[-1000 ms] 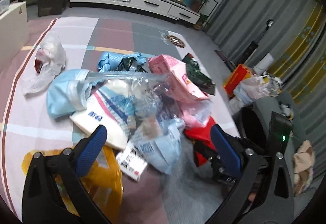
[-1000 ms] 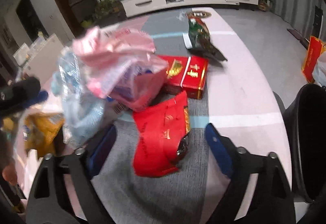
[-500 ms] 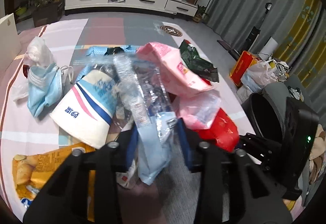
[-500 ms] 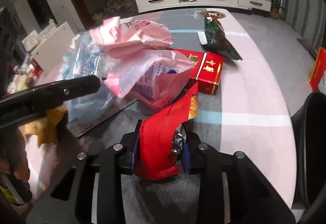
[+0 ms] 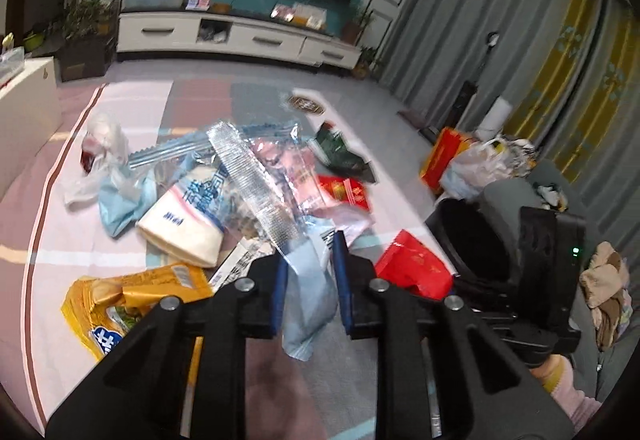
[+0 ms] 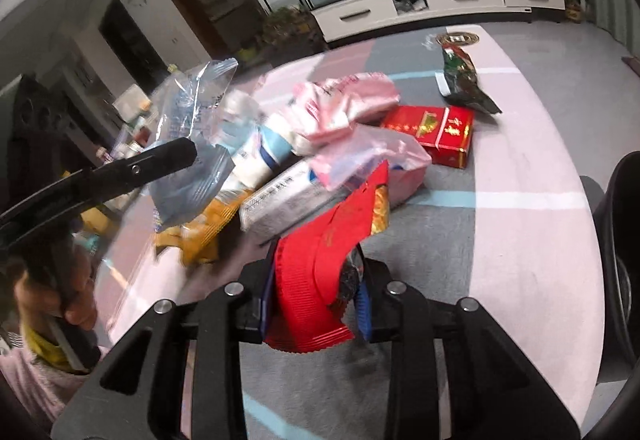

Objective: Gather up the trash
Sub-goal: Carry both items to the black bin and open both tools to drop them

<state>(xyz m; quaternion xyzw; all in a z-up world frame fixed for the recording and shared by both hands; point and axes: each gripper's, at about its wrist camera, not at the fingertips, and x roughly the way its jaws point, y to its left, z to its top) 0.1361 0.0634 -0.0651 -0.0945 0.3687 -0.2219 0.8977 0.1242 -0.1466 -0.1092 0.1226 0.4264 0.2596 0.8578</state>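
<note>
Two wrappers are clamped: a crinkly clear-blue bag (image 5: 276, 208) in the left gripper (image 5: 310, 284), a glossy red packet (image 6: 320, 272) in the right gripper (image 6: 316, 300).

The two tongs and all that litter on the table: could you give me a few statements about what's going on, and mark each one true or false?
1. The right tongs are shut on a red wrapper. True.
2. The left tongs are open and hold nothing. False: they are shut on a clear plastic bag with a pale blue end.
3. A red box lies on the table beyond the red wrapper. True.
4. The yellow snack bag is held in the left tongs. False: it lies on the table, left of them.
5. A black bin stands by the table's right edge. True.
</note>
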